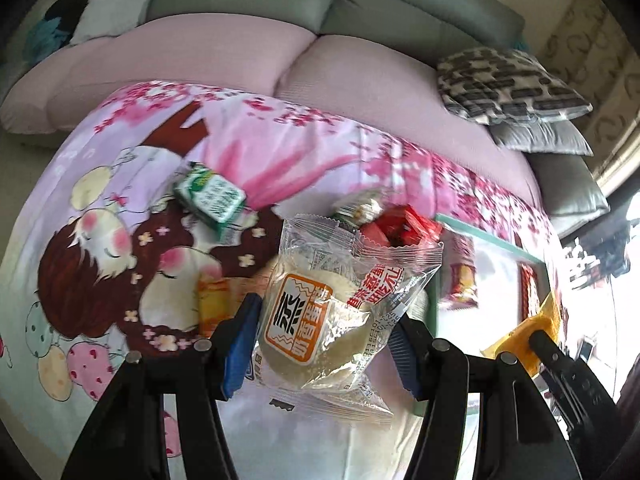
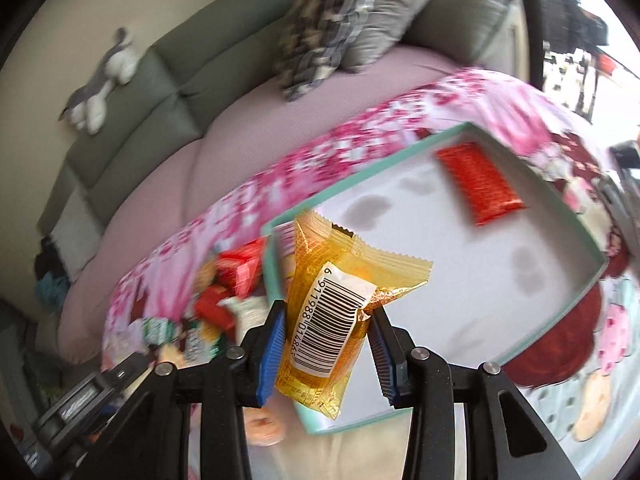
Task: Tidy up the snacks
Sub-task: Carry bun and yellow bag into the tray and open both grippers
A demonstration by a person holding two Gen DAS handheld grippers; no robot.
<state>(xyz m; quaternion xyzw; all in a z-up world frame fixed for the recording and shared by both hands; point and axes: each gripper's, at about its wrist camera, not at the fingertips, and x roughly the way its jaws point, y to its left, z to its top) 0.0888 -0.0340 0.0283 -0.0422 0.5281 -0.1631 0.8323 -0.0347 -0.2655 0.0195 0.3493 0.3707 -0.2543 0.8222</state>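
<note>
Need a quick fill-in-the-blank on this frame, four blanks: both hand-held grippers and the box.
The left hand-held gripper holds a ____ wrapped cake.
The right hand-held gripper holds a packet coloured ____.
The box has a rim coloured ____.
Inside the box lies a ____ snack pack.

Missing words: clear; yellow; teal; red
</note>
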